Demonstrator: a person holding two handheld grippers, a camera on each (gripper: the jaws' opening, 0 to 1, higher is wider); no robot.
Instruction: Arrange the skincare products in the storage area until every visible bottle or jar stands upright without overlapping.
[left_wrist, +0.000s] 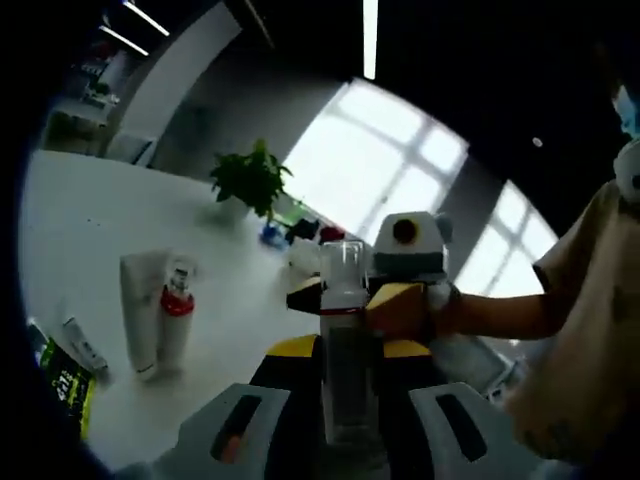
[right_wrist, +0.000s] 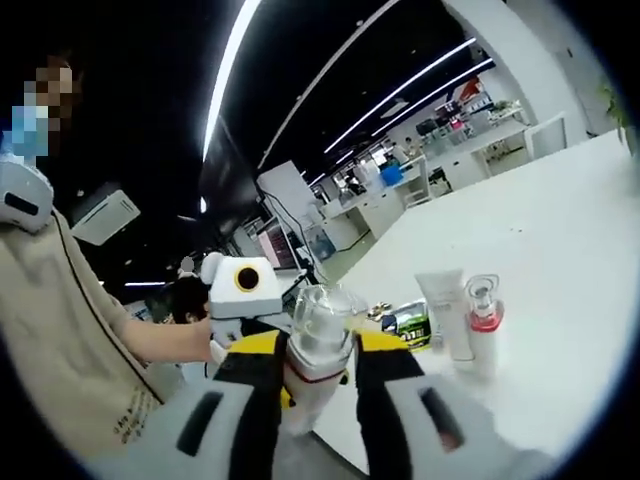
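Left gripper (left_wrist: 343, 425) and right gripper (right_wrist: 320, 400) both clamp one clear-capped bottle (left_wrist: 342, 330), lifted above the table (left_wrist: 90, 215). Beyond stand a white tube (left_wrist: 140, 310) touching a red-collared bottle (left_wrist: 176, 312), then a plant (left_wrist: 250, 180)

A potted plant (left_wrist: 251, 180) stands on the white table (left_wrist: 90, 215) before bright windows (left_wrist: 385, 160).

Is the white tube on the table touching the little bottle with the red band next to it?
Cannot tell. In the left gripper view the white tube and the red-banded bottle stand pressed side by side with no gap showing, but neither view shows actual contact plainly.
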